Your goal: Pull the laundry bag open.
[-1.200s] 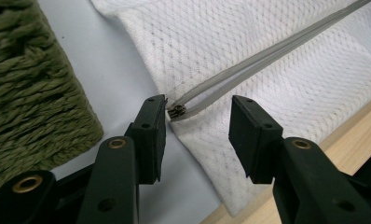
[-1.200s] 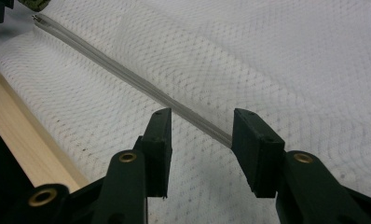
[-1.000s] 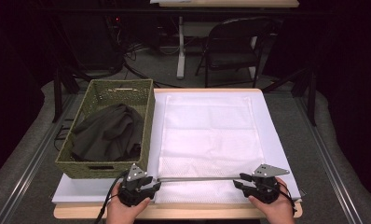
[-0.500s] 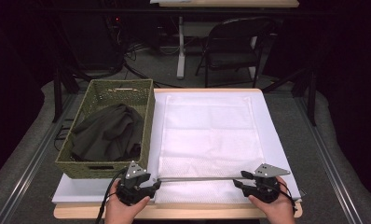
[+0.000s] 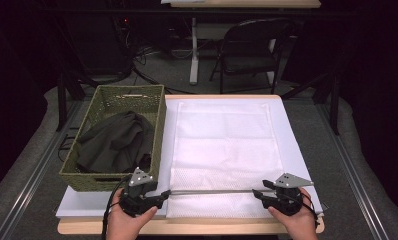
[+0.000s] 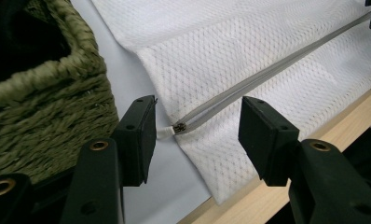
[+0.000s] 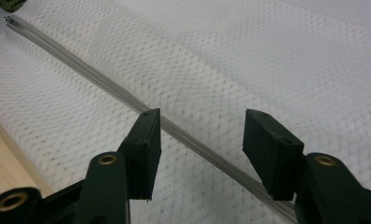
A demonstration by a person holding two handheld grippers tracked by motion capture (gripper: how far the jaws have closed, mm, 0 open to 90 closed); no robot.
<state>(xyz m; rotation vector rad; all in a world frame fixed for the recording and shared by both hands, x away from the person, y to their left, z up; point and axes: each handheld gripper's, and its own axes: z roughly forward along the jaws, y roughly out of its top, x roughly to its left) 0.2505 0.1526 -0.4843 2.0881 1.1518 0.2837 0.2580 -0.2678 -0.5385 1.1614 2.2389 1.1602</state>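
A white mesh laundry bag (image 5: 224,155) lies flat on the tabletop (image 5: 187,227), its grey zipper (image 5: 212,191) running along the near edge between the two grippers. The left gripper (image 5: 163,195) sits at the zipper's left end; its jaws have just been opening and now stand apart, with the zipper's tip (image 6: 179,128) lying between them untouched. The right gripper (image 5: 257,192) is at the other end, its jaws also freshly opened, wide astride the zipper without pressing it. Just behind the left gripper stands a woven green basket (image 5: 87,177) with a dark crumpled garment (image 5: 114,142) heaped inside.
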